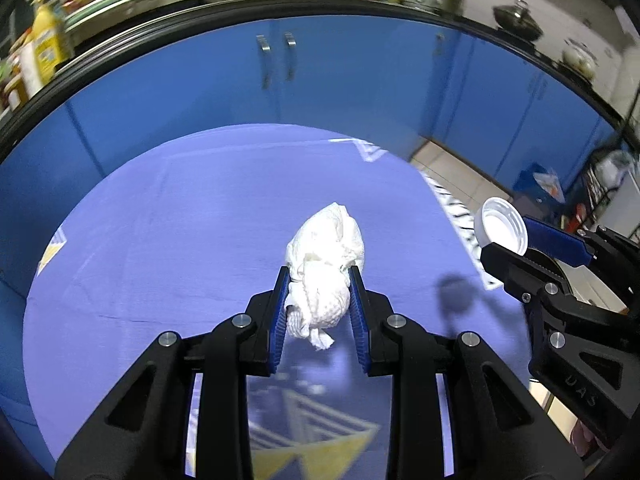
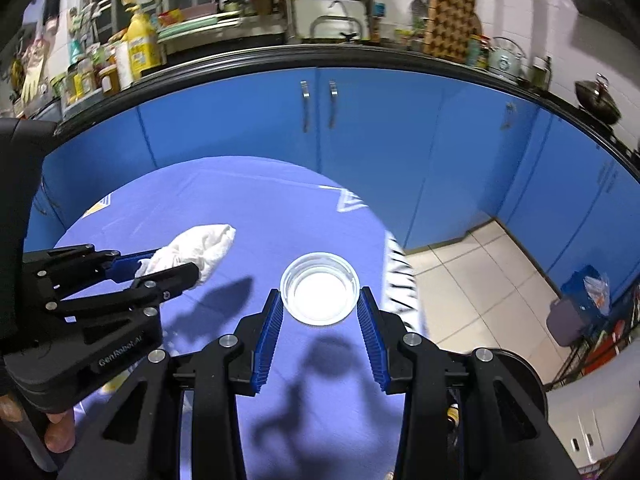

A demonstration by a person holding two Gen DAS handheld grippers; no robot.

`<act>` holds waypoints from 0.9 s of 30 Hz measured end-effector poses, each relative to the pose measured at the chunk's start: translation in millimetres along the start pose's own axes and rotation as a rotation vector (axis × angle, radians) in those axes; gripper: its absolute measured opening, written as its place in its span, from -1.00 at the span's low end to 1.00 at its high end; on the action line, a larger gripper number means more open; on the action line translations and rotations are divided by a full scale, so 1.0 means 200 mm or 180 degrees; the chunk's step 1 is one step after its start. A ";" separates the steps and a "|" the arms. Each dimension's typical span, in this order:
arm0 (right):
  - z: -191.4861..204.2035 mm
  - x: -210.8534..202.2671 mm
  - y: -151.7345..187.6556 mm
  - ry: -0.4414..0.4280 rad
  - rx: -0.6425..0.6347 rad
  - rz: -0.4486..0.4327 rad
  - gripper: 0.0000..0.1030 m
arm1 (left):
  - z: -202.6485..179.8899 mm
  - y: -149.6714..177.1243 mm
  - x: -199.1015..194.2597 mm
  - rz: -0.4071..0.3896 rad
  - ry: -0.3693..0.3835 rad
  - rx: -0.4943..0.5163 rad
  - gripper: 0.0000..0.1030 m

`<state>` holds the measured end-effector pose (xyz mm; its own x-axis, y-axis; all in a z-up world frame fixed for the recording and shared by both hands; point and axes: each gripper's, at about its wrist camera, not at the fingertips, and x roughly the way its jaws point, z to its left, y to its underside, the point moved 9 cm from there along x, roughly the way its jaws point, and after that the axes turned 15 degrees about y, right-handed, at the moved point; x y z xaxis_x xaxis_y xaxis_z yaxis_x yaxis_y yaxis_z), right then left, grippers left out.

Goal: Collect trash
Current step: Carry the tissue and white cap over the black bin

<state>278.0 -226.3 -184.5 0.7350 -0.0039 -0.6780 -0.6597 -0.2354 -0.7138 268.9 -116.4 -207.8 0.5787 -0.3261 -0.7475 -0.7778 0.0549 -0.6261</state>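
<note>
The left gripper (image 1: pixel 319 280) holds a crumpled white paper towel (image 1: pixel 326 264); its blue-padded jaws pinch the wad from both sides, and the wad bulges forward past the tips and hangs clear above the purple tablecloth (image 1: pixel 180 240). The right gripper (image 2: pixel 320 300) carries a white plastic lid (image 2: pixel 319 294), open side up, its jaws pressed against the lid's rim on either side. From the left wrist view the lid (image 1: pixel 502 226) sits near the right border of the cloth, close to the striped hem (image 1: pixel 456 216) that marks the surface's edge.

From the right wrist view the left gripper (image 2: pixel 176 266) and its towel (image 2: pixel 196 250) are off to the left, apart from the lid, with bare cloth between them. Both loads cast dark shadows on the cloth below.

The cloth-covered surface is otherwise bare around the two grippers, and its far edge curves in front of a row of blue cabinet doors (image 2: pixel 360 140). Beyond the striped hem on the right, the surface drops away to pale floor tiles (image 2: pixel 480 280), with an open stretch of floor running toward the cabinets. A dark round object (image 2: pixel 516 376) sits below the right gripper, just past the surface's right edge; what it is cannot be told. A cluttered black-edged countertop (image 2: pixel 320 52) runs above the cabinets.
</note>
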 end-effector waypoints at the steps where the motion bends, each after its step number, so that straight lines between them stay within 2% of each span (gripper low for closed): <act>1: -0.05 -0.01 0.01 0.0016 0.0034 -0.0005 -0.26 | -0.04 0.00 0.01 0.0011 0.0012 0.0029 -0.44; 12: -0.38 -0.02 0.13 0.0096 0.0305 -0.0015 -0.26 | -0.42 -0.01 0.16 0.0127 0.0110 0.0267 -0.44; 27: -0.74 0.02 0.29 0.0260 0.0636 0.0052 -0.26 | -0.77 -0.03 0.32 0.0216 0.0240 0.0504 -0.44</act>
<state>265.2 -383.0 -202.7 0.7288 -0.0869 -0.6792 -0.6837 -0.0373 -0.7288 272.8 -282.1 -218.2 0.5016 -0.3860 -0.7742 -0.7627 0.2250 -0.6064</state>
